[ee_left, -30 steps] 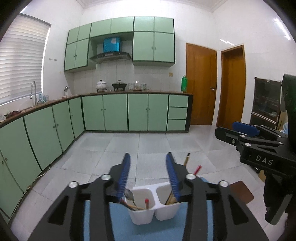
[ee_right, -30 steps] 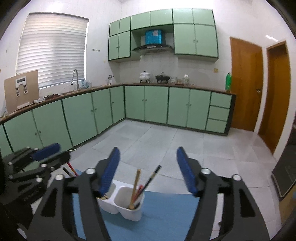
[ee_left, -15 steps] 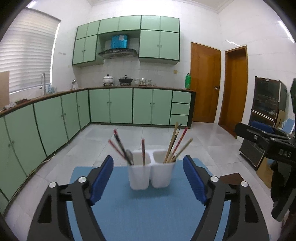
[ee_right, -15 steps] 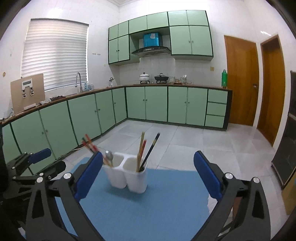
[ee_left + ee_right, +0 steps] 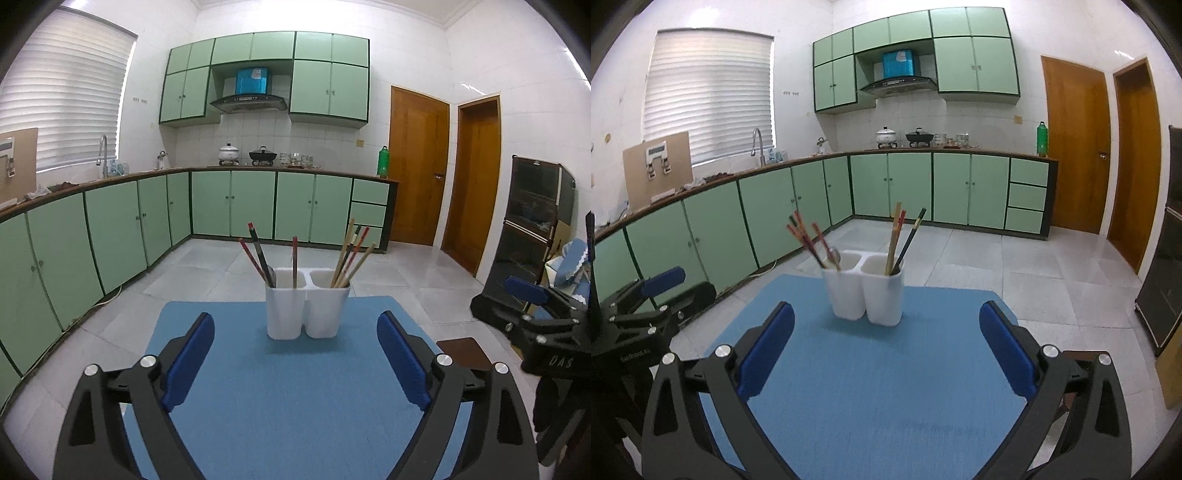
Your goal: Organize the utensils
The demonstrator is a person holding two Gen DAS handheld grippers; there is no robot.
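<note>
A white two-compartment utensil holder (image 5: 306,306) stands upright near the far edge of a blue mat (image 5: 295,387); it also shows in the right wrist view (image 5: 866,291). Its left compartment holds red and dark chopsticks (image 5: 258,254) and a metal spoon (image 5: 834,255). Its right compartment holds wooden and dark chopsticks (image 5: 351,254). My left gripper (image 5: 295,356) is open and empty, well short of the holder. My right gripper (image 5: 886,341) is open and empty, also short of it.
The mat (image 5: 871,380) covers a small table with a brown corner (image 5: 465,352) at the right. The right gripper's body (image 5: 546,325) shows at the right edge of the left view; the left gripper's body (image 5: 639,314) shows at the left of the right view. Green kitchen cabinets (image 5: 110,236) stand behind.
Both grippers have drawn back and down from above the holder and their jaws have opened wider. The holder now stands farther ahead, in full view on the mat.
</note>
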